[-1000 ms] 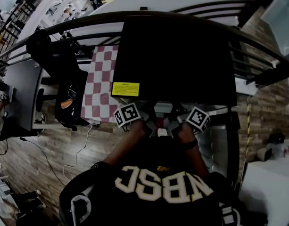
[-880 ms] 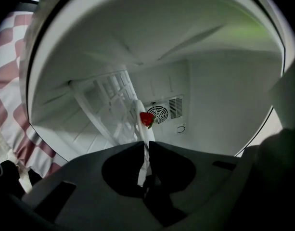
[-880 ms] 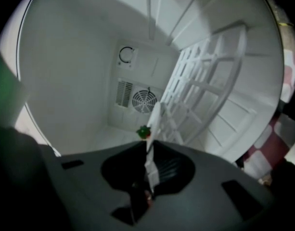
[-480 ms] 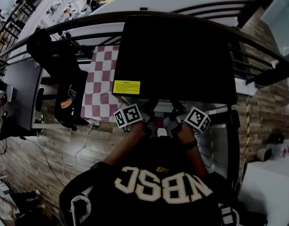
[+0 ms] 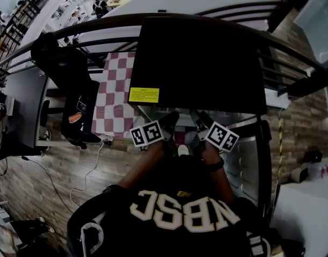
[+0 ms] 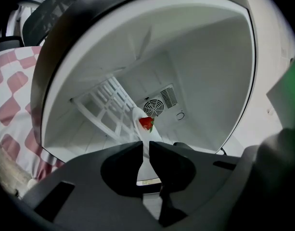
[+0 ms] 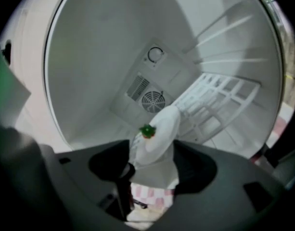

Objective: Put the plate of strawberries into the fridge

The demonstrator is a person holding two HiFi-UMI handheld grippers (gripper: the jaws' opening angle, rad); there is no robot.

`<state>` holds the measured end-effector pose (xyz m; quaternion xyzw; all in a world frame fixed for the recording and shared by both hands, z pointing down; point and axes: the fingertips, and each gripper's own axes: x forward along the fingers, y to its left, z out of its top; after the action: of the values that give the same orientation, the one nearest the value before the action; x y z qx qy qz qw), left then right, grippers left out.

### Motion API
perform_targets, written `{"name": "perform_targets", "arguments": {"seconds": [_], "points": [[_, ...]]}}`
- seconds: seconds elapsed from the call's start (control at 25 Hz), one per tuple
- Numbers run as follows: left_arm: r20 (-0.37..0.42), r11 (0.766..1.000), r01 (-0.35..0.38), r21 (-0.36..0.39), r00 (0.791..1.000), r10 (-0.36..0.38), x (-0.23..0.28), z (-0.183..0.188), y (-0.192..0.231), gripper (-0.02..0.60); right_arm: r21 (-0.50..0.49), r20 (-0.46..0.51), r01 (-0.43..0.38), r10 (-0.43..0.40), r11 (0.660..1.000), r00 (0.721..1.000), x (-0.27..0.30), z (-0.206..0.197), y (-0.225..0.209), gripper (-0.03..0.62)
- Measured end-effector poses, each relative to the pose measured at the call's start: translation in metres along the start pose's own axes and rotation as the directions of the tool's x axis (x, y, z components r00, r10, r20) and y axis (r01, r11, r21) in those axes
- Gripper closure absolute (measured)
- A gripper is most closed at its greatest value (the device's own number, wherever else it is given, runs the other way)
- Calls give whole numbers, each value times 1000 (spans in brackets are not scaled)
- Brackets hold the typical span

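Note:
A white plate (image 6: 143, 129) with a red strawberry (image 6: 146, 123) on it is held edge-on inside the open black fridge (image 5: 201, 63). My left gripper (image 6: 146, 147) is shut on the plate's near rim. In the right gripper view the same plate (image 7: 159, 134) lies between the jaws of my right gripper (image 7: 154, 153). These jaws are opening and stand wide, clear of the rim. The strawberry's green top (image 7: 147, 131) shows there. From the head view both marker cubes, left (image 5: 146, 133) and right (image 5: 222, 136), sit at the fridge mouth.
The white fridge interior (image 6: 195, 57) has a wire shelf (image 6: 106, 112) on one side and a round fan vent (image 7: 152, 100) on the back wall. A red-checked tablecloth (image 5: 118, 95) and a dark chair (image 5: 73, 95) stand left of the fridge. The floor is wood.
Both grippers have reached a little deeper into the fridge opening. Their dark jaws now show beyond the marker cubes in the head view.

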<state>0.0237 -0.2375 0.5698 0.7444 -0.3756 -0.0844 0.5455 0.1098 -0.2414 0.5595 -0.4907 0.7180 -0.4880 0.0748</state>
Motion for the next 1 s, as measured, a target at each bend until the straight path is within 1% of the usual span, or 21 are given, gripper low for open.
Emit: {"name": "perform_targets", "arguments": {"seconds": [0.16, 0.24, 0.32, 0.52, 0.72, 0.84, 0.92, 1.0], "points": [[16, 999, -9, 31, 1000, 8, -6, -1, 1, 541, -5, -10, 43, -44, 999, 999, -7, -7, -9, 316], [25, 999, -5, 32, 1000, 4, -10, -1, 1, 541, -28, -12, 76, -77, 997, 997, -12, -10, -15, 316], [29, 999, -1, 39, 1000, -1, -14, -2, 1, 541, -55, 0, 93, -93, 994, 996, -17, -10, -17, 316], [33, 996, 15, 90, 999, -18, -26, -7, -7, 541, -59, 51, 86, -83, 995, 995, -30, -9, -12, 318], [43, 988, 47, 149, 998, -54, -38, -10, -17, 541, -113, 90, 91, -81, 989, 993, -42, -12, -2, 318], [48, 976, 75, 206, 995, -87, -44, -9, -28, 541, -168, 130, 72, -51, 983, 990, -50, -8, 11, 319], [46, 959, 107, 262, 991, -123, -48, -8, -39, 541, -226, 152, 44, -9, 973, 988, -54, -5, 24, 321], [40, 940, 143, 309, 986, -163, -51, -8, -50, 541, -292, 172, 32, 20, 956, 985, -58, -4, 39, 330]]}}
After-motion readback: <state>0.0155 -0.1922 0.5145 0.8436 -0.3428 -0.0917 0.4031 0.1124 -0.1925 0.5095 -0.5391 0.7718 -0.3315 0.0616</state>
